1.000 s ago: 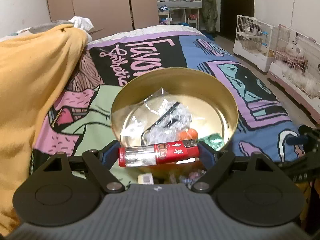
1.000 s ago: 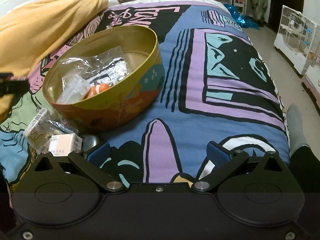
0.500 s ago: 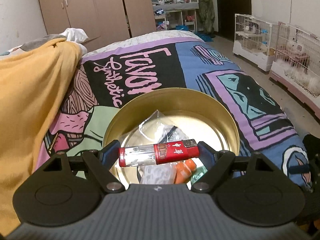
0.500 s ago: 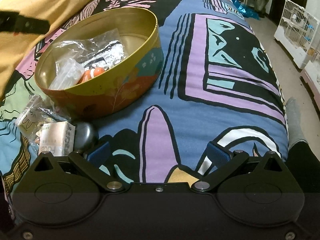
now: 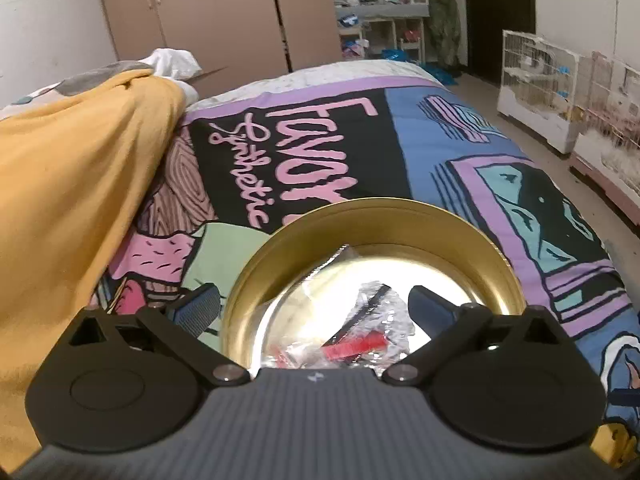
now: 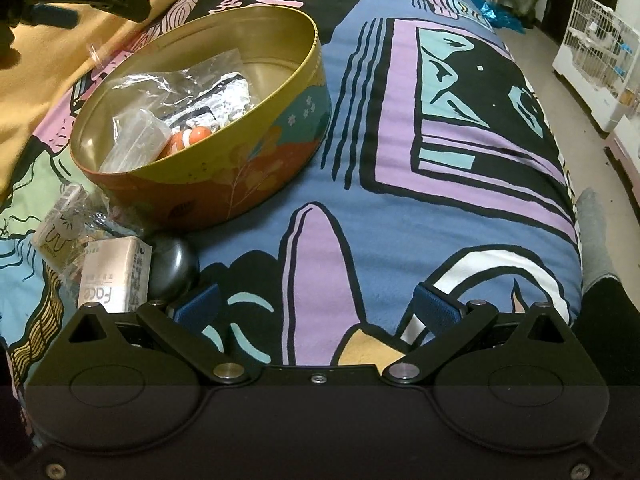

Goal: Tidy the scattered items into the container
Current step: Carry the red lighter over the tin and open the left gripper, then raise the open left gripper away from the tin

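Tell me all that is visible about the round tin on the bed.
The round tin is a shallow, open metal container, gold inside, its outer wall painted orange, teal and olive with leaves and flowers. It sits upright on the patterned bedcover. Inside lie crumpled clear plastic bags, an orange-and-white item and a red item. The left gripper hovers open above it.

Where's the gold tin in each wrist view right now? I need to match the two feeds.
Left wrist: the gold tin sits low at centre, seen from above, just beyond the open left tongs.
Right wrist: the gold tin sits upper left, seen from the side, painted wall showing.
Shared landmark: the crinkled clear plastic bag lying inside it.
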Tool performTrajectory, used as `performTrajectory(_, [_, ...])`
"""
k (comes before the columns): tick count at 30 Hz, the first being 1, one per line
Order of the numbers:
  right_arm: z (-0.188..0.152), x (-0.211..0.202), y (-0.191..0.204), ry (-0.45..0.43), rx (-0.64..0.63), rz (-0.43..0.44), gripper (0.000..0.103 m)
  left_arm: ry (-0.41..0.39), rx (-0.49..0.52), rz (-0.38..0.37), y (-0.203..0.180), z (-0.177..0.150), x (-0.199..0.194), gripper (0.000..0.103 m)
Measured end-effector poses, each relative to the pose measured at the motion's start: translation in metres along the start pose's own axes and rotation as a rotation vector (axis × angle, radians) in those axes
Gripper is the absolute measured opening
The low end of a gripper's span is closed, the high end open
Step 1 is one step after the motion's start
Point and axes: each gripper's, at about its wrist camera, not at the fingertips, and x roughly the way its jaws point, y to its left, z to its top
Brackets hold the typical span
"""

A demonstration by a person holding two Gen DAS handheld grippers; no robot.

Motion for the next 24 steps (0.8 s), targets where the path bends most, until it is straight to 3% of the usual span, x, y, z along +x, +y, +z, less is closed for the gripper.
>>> performTrajectory(9, [0.001,-0.001,0.001,-0.010,0.005,0.026,0.103,0.070,-0.028,-0.035,0.036,-0.052,-0.014,0.103])
performTrajectory(18, [-0.002,-0.006,0.004,-0.030,0.004,0.035,0.103,0.110,-0.047,-0.053,0.048,-0.106,-0.023,0.103])
performTrajectory(24, [-0.010,-0.019,0.015,-0.063,0.000,0.073,0.103,0.119,-0.182,-0.095,0.056,-0.137,-0.028,0.103])
